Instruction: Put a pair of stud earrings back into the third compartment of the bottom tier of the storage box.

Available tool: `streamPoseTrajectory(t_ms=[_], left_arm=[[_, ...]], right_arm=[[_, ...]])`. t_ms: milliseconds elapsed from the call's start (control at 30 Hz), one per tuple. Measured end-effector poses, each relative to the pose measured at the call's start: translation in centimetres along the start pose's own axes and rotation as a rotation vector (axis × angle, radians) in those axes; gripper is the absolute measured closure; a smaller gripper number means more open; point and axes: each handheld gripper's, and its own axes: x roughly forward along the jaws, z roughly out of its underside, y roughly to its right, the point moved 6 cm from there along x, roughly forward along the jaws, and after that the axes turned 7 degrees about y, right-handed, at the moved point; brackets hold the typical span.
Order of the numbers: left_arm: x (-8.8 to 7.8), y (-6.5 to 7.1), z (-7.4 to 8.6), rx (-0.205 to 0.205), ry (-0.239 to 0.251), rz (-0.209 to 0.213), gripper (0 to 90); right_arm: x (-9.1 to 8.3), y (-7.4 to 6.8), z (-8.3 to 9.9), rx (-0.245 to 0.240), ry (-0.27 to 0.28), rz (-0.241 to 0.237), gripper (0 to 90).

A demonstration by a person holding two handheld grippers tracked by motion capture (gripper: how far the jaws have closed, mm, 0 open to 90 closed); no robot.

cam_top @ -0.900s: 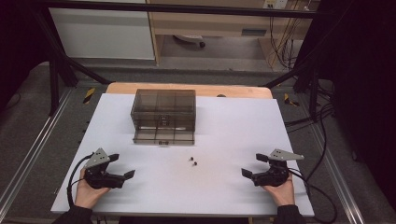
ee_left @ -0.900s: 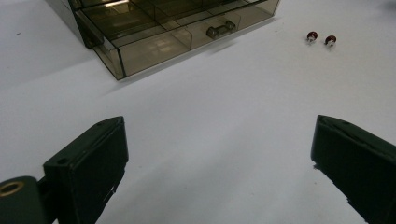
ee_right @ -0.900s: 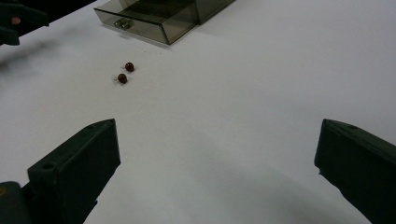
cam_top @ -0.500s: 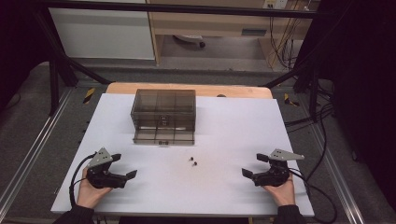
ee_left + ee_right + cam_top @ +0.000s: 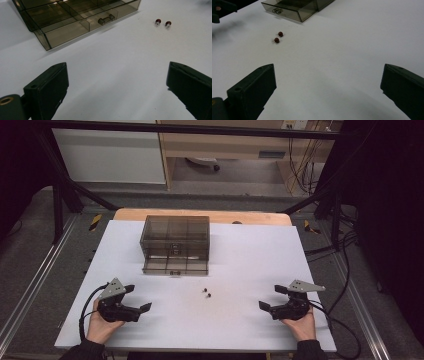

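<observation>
A smoky see-through drawer box (image 5: pixel 175 237) stands at the back middle of the white table. Its bottom drawer (image 5: pixel 175 266) is pulled out toward me, and its handle (image 5: pixel 106 18) faces front. Two small dark red beads (image 5: pixel 207 292) lie side by side on the table just in front of the drawer. In the gripper views the beads lie at the upper right (image 5: pixel 162 22) and the upper left (image 5: pixel 278 37). My left gripper (image 5: pixel 138 298) rests at the front left, open and empty. My right gripper (image 5: pixel 271 298) rests at the front right, also open and empty. Both point inward toward the beads.
The white table top (image 5: pixel 240 255) ends at a wooden strip (image 5: pixel 200 215) behind the box. Metal rails run along both sides, and cables (image 5: pixel 345 270) trail on the floor at the right. The left gripper (image 5: pixel 222 8) appears at the far top left of the right gripper view.
The left hand has crept slightly to the right. The right hand, the box and the beads have not moved.
</observation>
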Motion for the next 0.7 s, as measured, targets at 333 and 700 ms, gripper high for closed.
streamPoseTrajectory(t_ms=[333, 700], left_arm=[[1.2, 0.8, -0.6, 0.011, -0.017, 0.005, 3.7], [2.5, 2.2, -1.7, 0.039, -0.035, 0.017, 3.7]], right_arm=[[-0.1, 0.0, 0.0, -0.002, -0.002, 0.004, 0.8], [0.0, 0.0, 0.1, -0.006, -0.007, 0.007, 0.8]])
